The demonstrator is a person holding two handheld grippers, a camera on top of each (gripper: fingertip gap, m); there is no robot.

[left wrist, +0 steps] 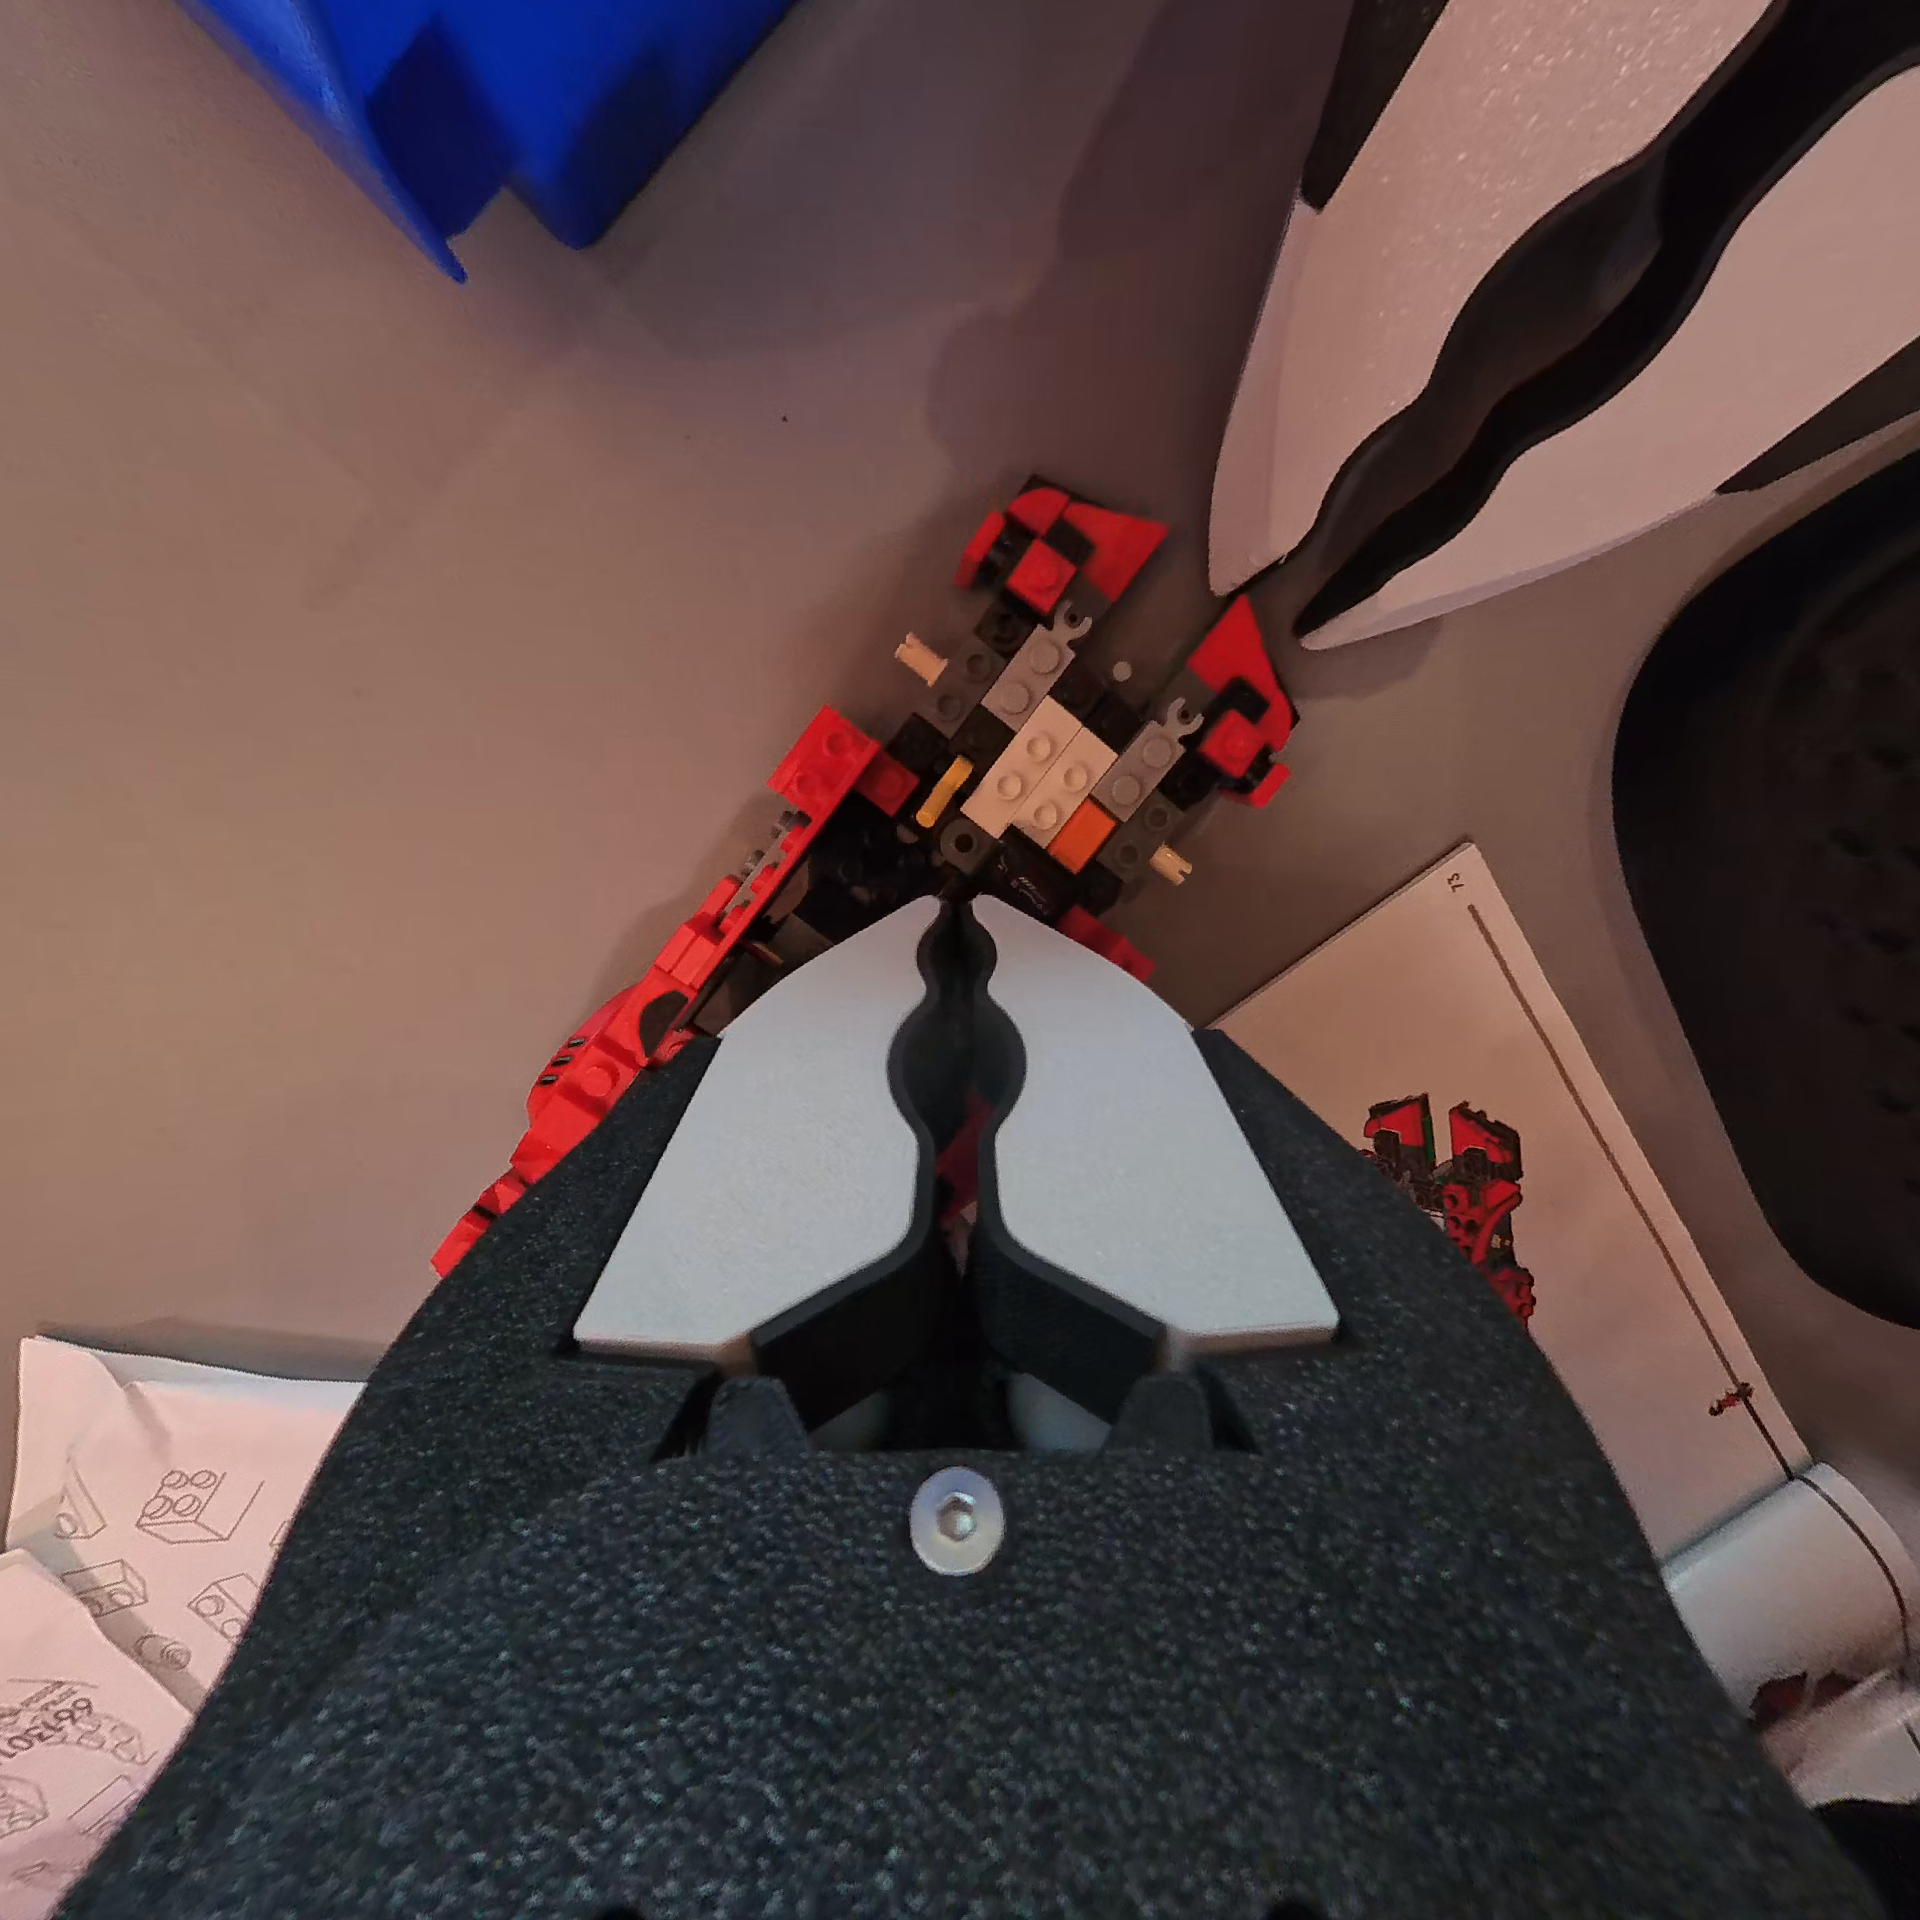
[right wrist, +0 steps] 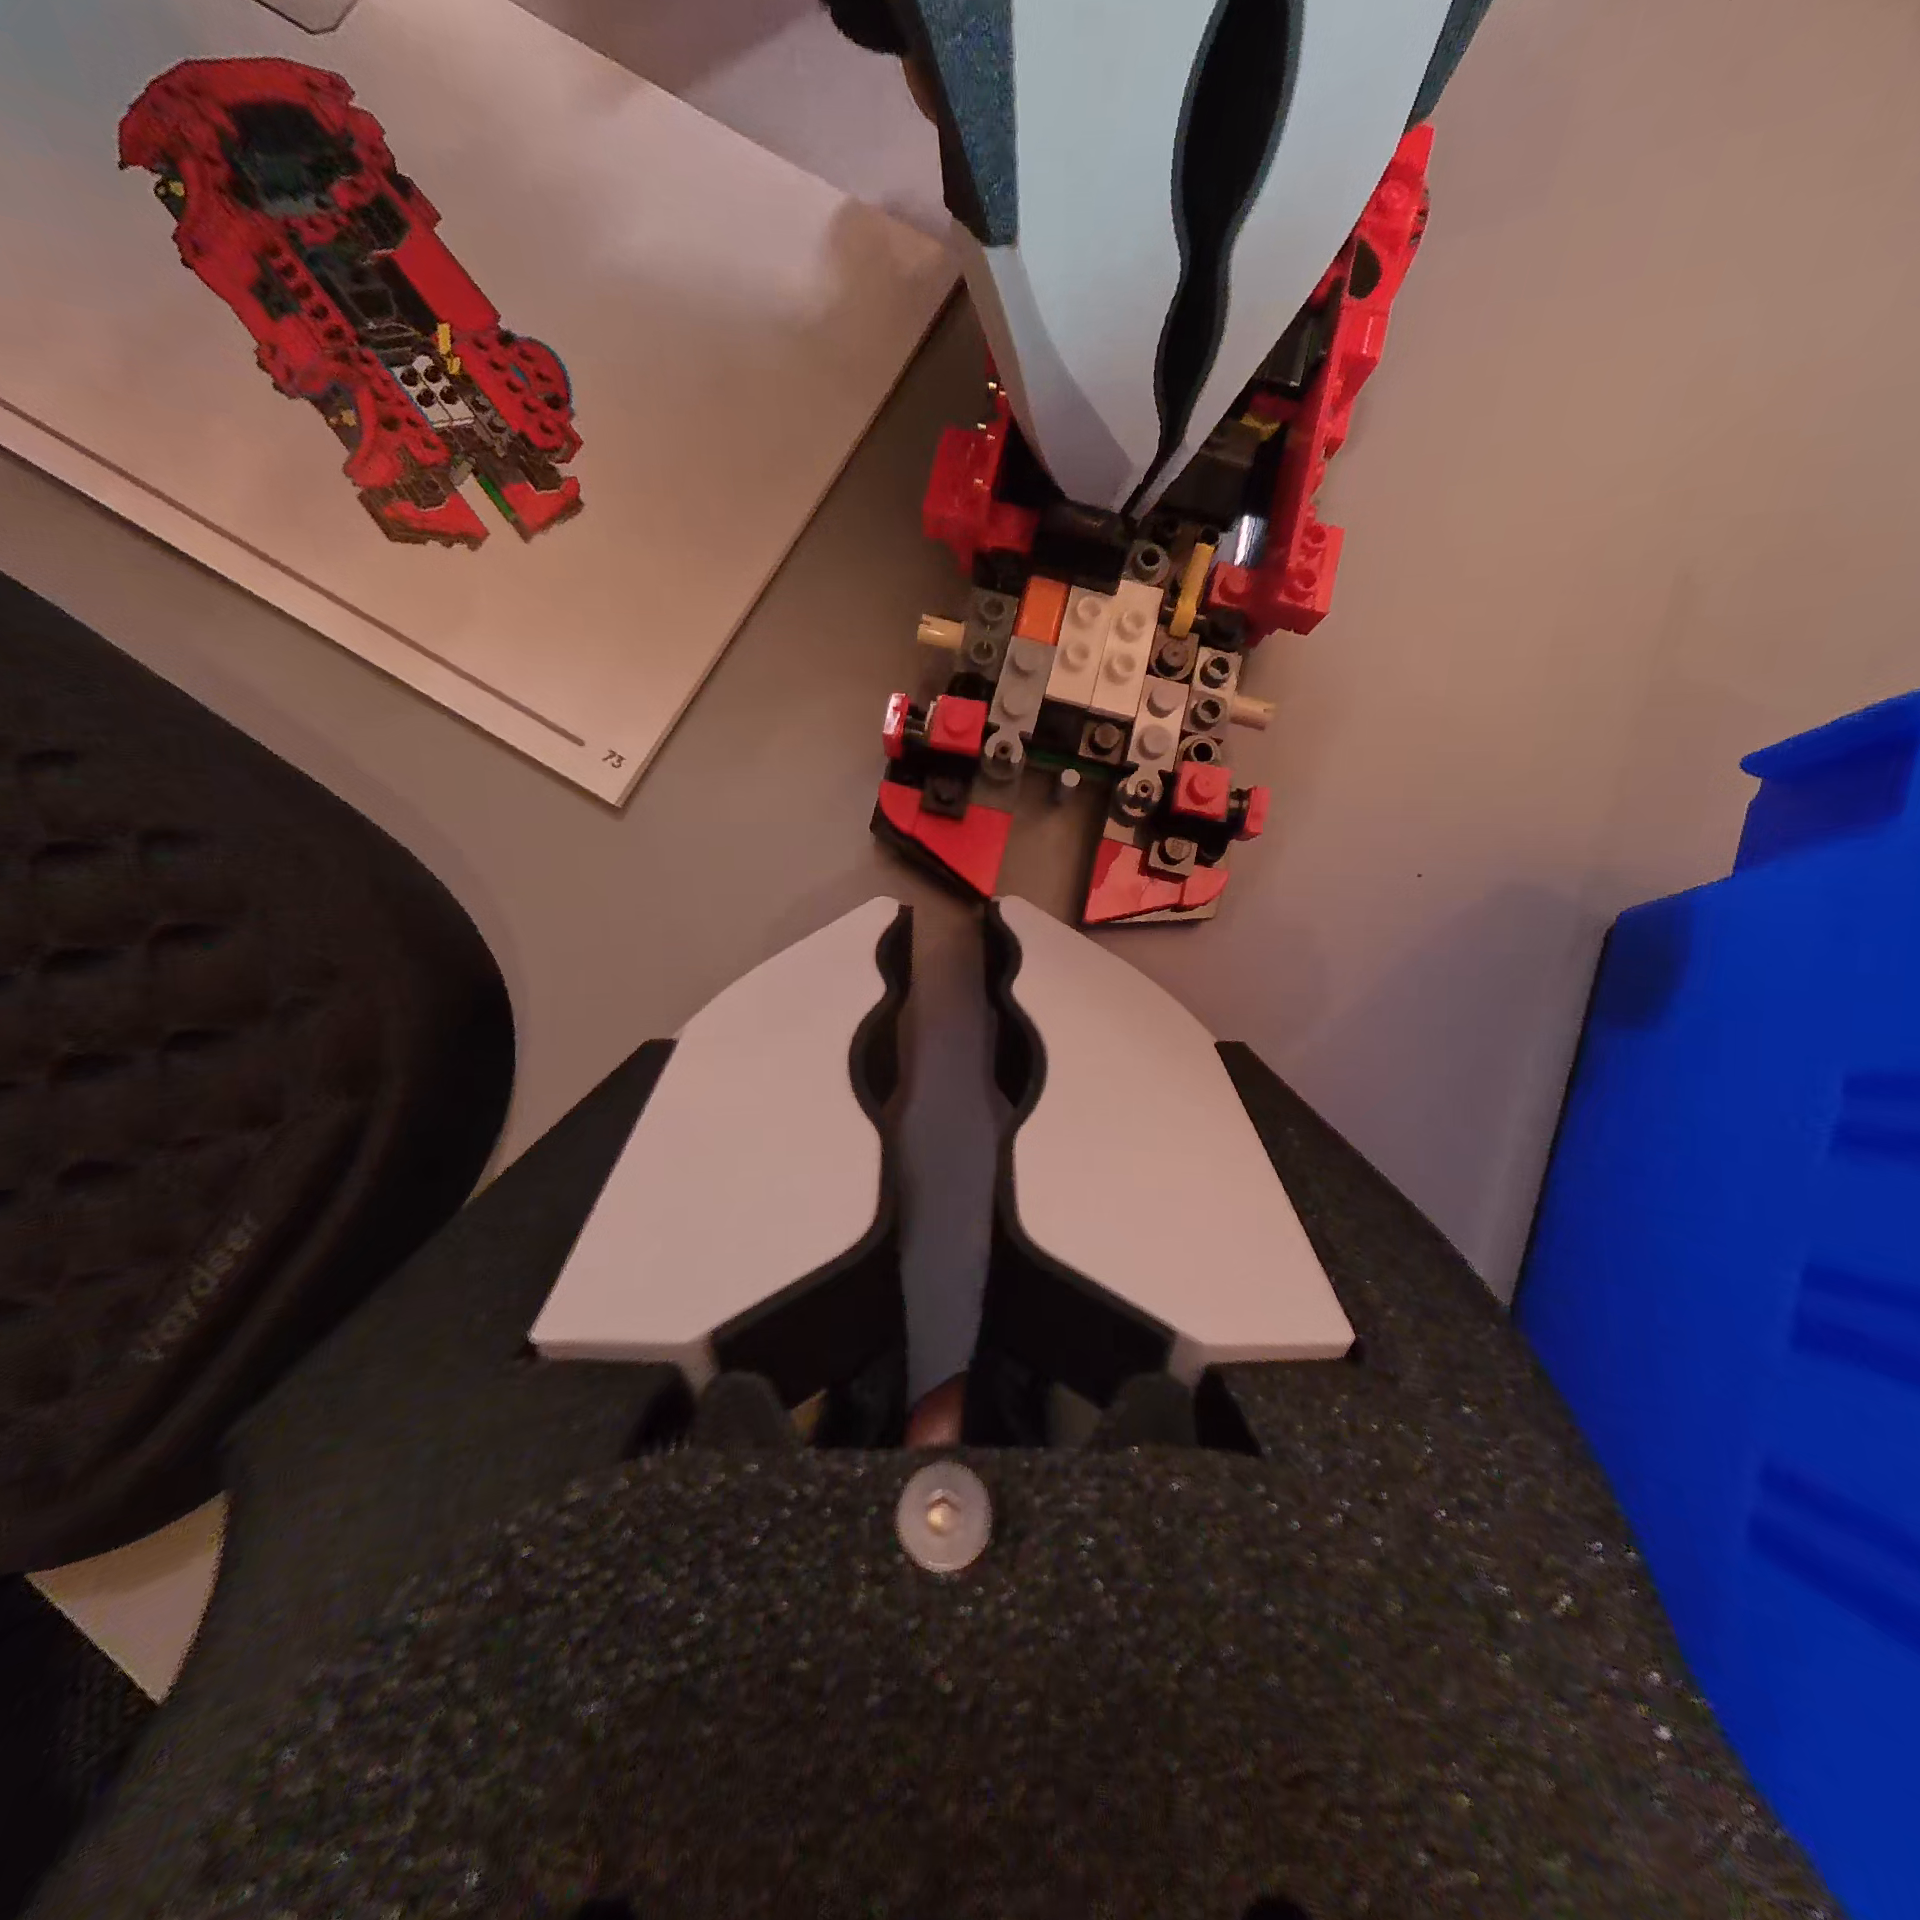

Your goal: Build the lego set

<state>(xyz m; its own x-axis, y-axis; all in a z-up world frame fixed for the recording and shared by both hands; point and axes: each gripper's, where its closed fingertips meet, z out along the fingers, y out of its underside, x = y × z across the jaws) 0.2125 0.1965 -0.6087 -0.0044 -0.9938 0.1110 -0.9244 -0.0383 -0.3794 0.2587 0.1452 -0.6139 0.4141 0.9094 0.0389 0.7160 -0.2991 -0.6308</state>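
Note:
A partly built red and black lego car (left wrist: 1039,769) lies on the grey table, with white, grey and orange plates on its middle; it also shows in the right wrist view (right wrist: 1091,665). My left gripper (left wrist: 956,912) is shut, its tips pressed together on the black part in the middle of the car; in the right wrist view it (right wrist: 1130,501) comes down from the top. My right gripper (right wrist: 948,912) is open by a narrow gap and empty, just short of the car's red pointed end. In the left wrist view it (left wrist: 1304,613) sits at the upper right beside the car.
An open instruction booklet (right wrist: 416,416) with a picture of the red car lies beside the model, also in the left wrist view (left wrist: 1455,1091). A blue bin (right wrist: 1745,1247) (left wrist: 499,114) stands on the other side. A black pad (right wrist: 208,1039) and white printed paper bags (left wrist: 125,1538) lie nearby. The tips of one gripper are about 8 centimeters away from the tips of the other.

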